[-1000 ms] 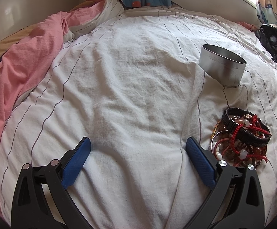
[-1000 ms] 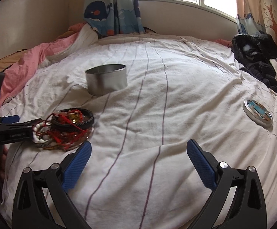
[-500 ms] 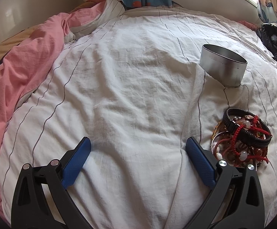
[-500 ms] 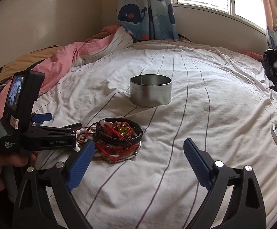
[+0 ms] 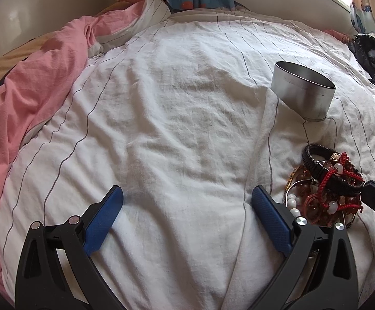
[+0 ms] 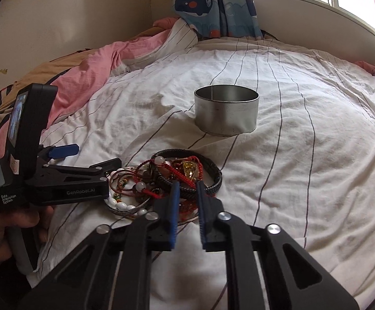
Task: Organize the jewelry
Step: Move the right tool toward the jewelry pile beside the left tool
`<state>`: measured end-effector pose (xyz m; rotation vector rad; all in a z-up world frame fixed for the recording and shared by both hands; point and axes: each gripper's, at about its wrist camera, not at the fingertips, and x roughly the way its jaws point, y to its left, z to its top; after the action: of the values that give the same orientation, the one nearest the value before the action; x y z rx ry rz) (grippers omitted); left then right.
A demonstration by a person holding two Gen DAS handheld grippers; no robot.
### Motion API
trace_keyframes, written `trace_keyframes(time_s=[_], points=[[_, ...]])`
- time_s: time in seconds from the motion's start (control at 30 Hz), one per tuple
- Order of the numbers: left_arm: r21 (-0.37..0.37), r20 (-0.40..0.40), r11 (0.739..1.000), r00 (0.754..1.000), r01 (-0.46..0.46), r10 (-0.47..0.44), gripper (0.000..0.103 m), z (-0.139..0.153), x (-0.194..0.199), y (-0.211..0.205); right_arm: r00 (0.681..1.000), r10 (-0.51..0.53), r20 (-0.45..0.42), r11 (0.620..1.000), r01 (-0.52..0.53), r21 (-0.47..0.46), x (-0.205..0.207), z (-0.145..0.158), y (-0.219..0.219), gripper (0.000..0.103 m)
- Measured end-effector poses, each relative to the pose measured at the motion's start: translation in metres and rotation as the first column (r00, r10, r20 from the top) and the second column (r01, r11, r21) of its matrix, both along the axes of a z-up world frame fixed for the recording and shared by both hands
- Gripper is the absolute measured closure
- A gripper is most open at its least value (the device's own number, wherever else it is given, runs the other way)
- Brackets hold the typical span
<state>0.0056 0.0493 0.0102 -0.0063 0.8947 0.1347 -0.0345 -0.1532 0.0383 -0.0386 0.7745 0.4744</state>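
Note:
A heap of jewelry (image 6: 166, 180), with red cords, white beads and a black braided bracelet (image 6: 208, 183), lies on the white striped bed sheet (image 6: 303, 155). It also shows in the left wrist view (image 5: 327, 191). An open round metal tin (image 6: 226, 111) stands beyond it, also in the left wrist view (image 5: 303, 93). My right gripper (image 6: 187, 188) is narrowed to a small gap at the heap's near edge, around the black bracelet and red cords. My left gripper (image 5: 187, 199) is open and empty just left of the heap, and shows in the right wrist view (image 6: 84, 160).
A pink quilt (image 5: 32, 98) is bunched along the bed's left side. A whale-print curtain (image 6: 213, 2) hangs at the back under the window. Dark clothing (image 5: 373, 54) lies at the far right.
My right gripper has swung left and come down onto the jewelry heap, and its jaws have closed from wide open to a narrow gap. The left gripper has barely moved.

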Motion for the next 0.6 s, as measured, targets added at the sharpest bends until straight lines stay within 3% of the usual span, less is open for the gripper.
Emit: trace_keyframes(time_s=[0.2,0.33,0.37,0.4,0.43,0.47,0.6], points=[[0.001,0.000,1.000,1.000,0.000,0.000,0.007,0.000,0.000,0.000,1.000,-0.009,-0.011,0.996,0.010,0.083,-0.008,0.006,-0.012,0.103],[0.001,0.000,1.000,1.000,0.000,0.000,0.007,0.000,0.000,0.000,1.000,-0.002,-0.002,0.998,0.002,0.064,-0.004,0.009,-0.010,0.102],[0.002,-0.001,1.000,1.000,0.000,0.000,0.007,0.000,0.000,0.000,1.000,-0.007,-0.004,0.998,0.007,0.063,-0.002,0.010,-0.010,0.091],[0.002,-0.001,1.000,1.000,0.000,0.000,0.007,0.000,0.000,0.000,1.000,-0.013,0.005,0.998,0.013,0.061,0.000,0.012,-0.010,0.050],[0.002,-0.001,1.000,1.000,0.000,0.000,0.007,0.000,0.000,0.000,0.999,-0.020,0.031,0.998,0.018,0.054,0.000,0.014,-0.009,0.036],[0.001,-0.001,1.000,1.000,0.000,0.000,0.007,0.000,0.000,0.000,0.999,0.000,0.041,0.999,-0.001,0.041,0.002,0.016,-0.006,0.029],[0.001,-0.002,1.000,1.000,0.000,0.000,0.007,-0.001,0.000,0.000,0.998,0.068,0.009,0.998,-0.068,-0.007,0.018,0.012,0.006,0.043]])
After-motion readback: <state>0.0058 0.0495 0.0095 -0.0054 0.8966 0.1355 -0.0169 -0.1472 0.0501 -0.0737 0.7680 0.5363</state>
